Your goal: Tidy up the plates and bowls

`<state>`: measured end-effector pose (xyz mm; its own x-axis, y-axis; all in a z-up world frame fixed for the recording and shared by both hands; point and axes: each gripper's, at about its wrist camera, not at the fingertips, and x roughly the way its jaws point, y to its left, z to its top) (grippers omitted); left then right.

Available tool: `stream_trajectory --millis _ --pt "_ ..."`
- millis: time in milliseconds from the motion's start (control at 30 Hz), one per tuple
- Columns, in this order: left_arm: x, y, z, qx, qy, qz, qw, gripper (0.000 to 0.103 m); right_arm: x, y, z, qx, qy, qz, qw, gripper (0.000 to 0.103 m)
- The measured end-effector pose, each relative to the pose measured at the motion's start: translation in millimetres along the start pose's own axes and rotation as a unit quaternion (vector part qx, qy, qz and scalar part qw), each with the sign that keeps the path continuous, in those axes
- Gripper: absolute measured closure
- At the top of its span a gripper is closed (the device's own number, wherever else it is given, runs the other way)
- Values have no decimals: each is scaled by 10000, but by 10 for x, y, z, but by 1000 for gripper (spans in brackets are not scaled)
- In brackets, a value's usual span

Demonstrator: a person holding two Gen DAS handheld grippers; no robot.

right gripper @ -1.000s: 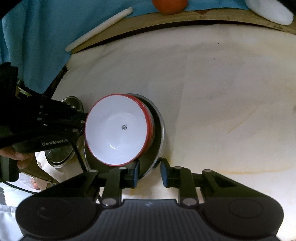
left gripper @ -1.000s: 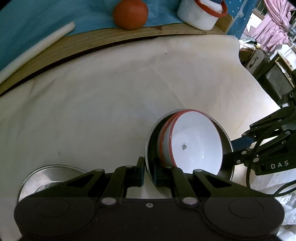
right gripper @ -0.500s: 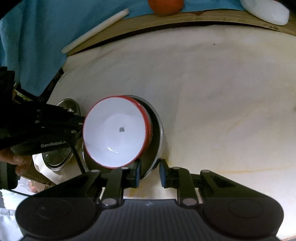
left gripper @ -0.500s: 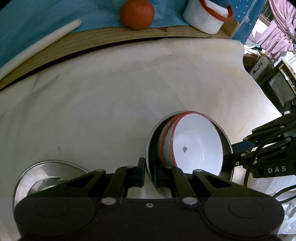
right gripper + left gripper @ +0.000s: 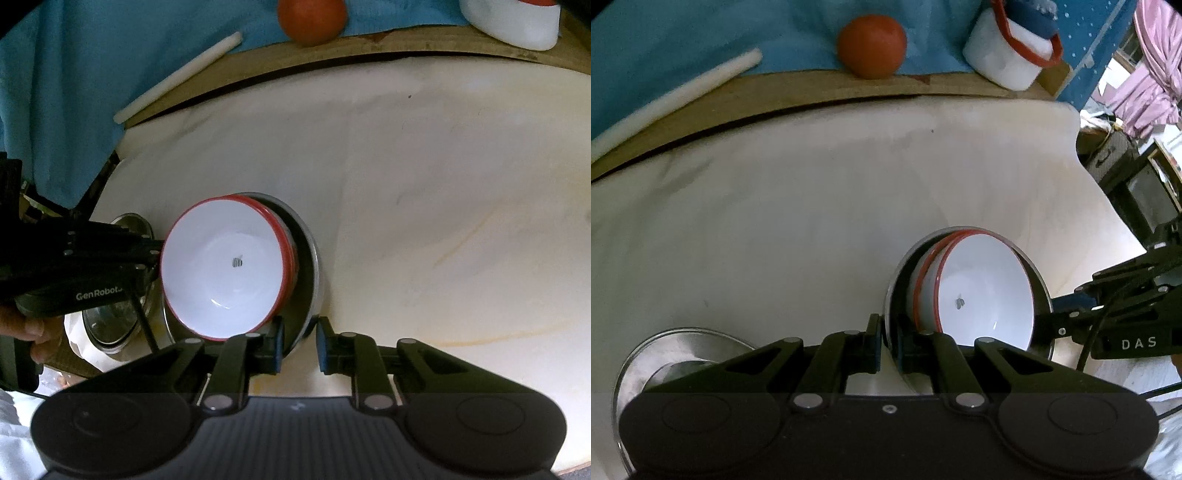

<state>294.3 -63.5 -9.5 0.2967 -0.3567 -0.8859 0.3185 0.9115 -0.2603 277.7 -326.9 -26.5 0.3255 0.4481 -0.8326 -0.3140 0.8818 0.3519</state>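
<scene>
Holding the stack from both sides, you have the left gripper (image 5: 886, 345) pinched on the near rim of the metal plate (image 5: 1039, 291), its fingers nearly together with the rim between them, and the right gripper (image 5: 298, 341) straddling the opposite rim (image 5: 314, 266), its fingers slightly apart with the edge between them; whether they press on it you cannot tell from these views. Item carried: two white bowls with red rims (image 5: 221, 266), nested, seated in the plate, the whole tilted and seemingly raised over the cream tablecloth (image 5: 794, 229). Step in hand, by judgement: moving the stacked set to its place. Next move calls for keeping both rims level so the bowls do not slide out. Second item: a steel bowl (image 5: 676, 354) sits on the cloth just beside the left gripper, near the cloth's edge. Open room: a broad bare stretch of cloth lies ahead and toward your right. Limits: the wooden table edge (image 5: 812, 92) at the far side, with a tomato (image 5: 871, 46), a white stick (image 5: 676, 99) and a white tub (image 5: 1008, 59) beyond it on blue cloth.
</scene>
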Motion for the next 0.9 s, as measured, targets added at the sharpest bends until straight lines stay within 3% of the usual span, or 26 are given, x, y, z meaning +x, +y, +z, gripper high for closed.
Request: stream_trajectory --millis 500,900 --pt "-443 245 118 -364 -529 306 9975 97 -107 244 251 -397 -135 284 9987 83" --pt "-715 609 -103 -949 -764 758 9896 97 61 701 474 -963 -44 542 9939 83"
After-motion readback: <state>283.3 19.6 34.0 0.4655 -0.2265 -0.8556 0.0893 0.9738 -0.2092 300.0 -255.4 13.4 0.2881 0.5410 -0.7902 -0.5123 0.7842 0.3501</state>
